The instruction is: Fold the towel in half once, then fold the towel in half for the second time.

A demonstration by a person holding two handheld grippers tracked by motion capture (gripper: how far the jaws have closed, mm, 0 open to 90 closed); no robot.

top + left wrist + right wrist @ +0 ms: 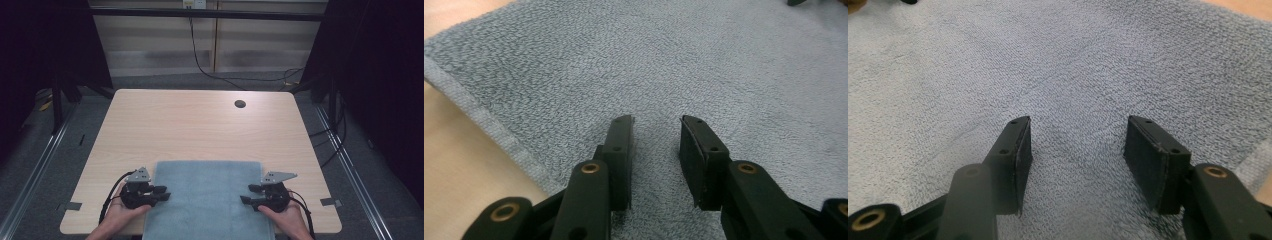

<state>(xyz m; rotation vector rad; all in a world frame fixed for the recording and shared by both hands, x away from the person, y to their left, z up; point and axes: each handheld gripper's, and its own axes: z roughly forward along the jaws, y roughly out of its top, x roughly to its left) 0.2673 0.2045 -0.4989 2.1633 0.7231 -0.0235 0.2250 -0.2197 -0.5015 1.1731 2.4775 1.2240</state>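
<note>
The left tool (pixel 161 192) hovers over the left edge of a flat, grey-blue terry towel (pixel 207 197), jaws spread with nothing between them. The right tool (pixel 248 194) hangs over the towel's right edge, jaws spread wider, also empty. The towel lies at the near edge of the pale wooden surface (pixel 200 125), between both hands.
</note>
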